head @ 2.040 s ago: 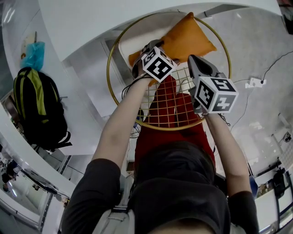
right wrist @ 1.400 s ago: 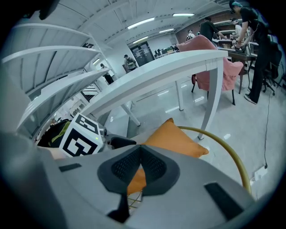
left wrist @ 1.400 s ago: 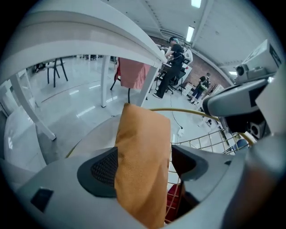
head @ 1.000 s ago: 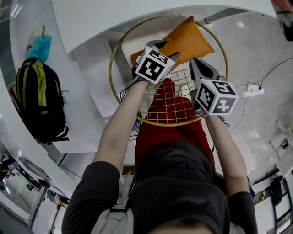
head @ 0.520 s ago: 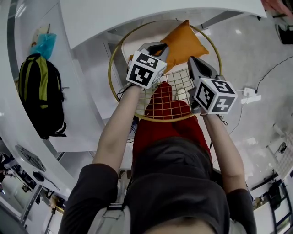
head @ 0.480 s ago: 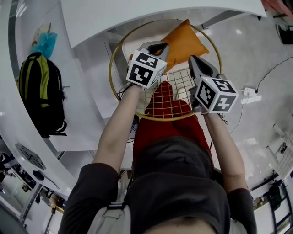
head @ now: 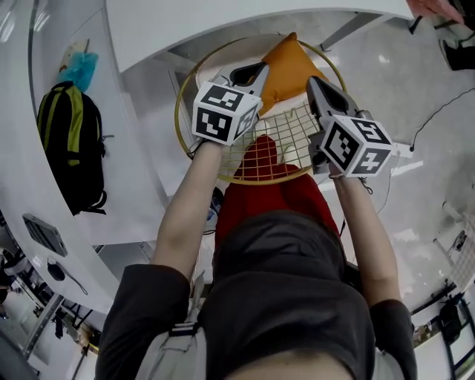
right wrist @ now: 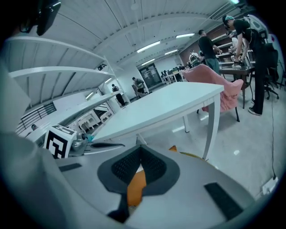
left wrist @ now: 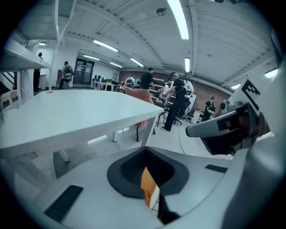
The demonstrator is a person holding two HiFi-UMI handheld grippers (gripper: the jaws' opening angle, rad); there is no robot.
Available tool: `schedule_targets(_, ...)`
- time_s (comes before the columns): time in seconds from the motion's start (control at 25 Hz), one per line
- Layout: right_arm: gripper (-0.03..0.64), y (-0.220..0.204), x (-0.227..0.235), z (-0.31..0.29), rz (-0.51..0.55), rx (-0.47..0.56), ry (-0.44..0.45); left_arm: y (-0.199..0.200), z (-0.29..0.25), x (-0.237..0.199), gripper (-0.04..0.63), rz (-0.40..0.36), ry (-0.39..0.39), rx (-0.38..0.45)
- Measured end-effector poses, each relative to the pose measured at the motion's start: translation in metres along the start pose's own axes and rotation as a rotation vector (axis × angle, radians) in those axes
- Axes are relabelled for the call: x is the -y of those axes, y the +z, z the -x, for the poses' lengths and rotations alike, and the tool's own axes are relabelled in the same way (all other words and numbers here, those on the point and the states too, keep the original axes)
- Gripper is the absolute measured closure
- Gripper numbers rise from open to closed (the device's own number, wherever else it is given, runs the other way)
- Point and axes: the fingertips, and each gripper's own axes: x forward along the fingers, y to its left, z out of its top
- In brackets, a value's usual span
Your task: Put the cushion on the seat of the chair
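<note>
Showing the cushion (head: 293, 67) lying flat on the pale seat (head: 230, 53) of the chair (head: 293, 135), inside the gold hoop of its frame, one corner pointing away from you towards the white table (head: 223, 18). Your left gripper (left wrist: 145, 154) is clenched, pad against pad. The orange sliver below the pads is the cushion seen past them, and nothing appears pinched. Your right gripper (right wrist: 140, 154) is likewise closed tight, with orange showing only through the gap beneath its pads, so judge it empty too.

In the head view both tools hang over the near side of the hoop, above the wire-grid back, the left over the cushion's near-left corner and the right beside its near-right edge. That pose fits a cushion already set down: it rests on the seat by its own weight and needs no hold. Whether the left tip touches the fabric cannot be told. Judge the task as good as done, and check only that the cushion sits clear of the hoop.

Of containers, the black-and-green backpack (head: 67, 141) at your left shows no contents, and neither does the teal bag (head: 78, 68) above it
</note>
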Motion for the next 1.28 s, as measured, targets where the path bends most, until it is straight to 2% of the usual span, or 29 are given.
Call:
schedule_targets(0.16,0.600,0.015,-0.008,0.015,0.017,0.055,0.022,0.020,0.014,0.007,0.588,-0.042,0.028,0.054)
schedule_targets(0.32,0.600,0.024,-0.015,0.029,0.036,0.094,0.040,0.033,0.027,0.017,0.588,-0.051,0.041,0.098)
schedule_targets(0.88,0.601,0.049,-0.039,0.075,0.100,0.224,0.109,0.071,0.074,0.054,0.587,-0.041,0.079,0.251)
schedule_targets(1.28,0.601,0.050,-0.051,0.104,0.163,0.263,0.149,0.073,0.102,0.076,0.588,-0.012,0.143,0.310)
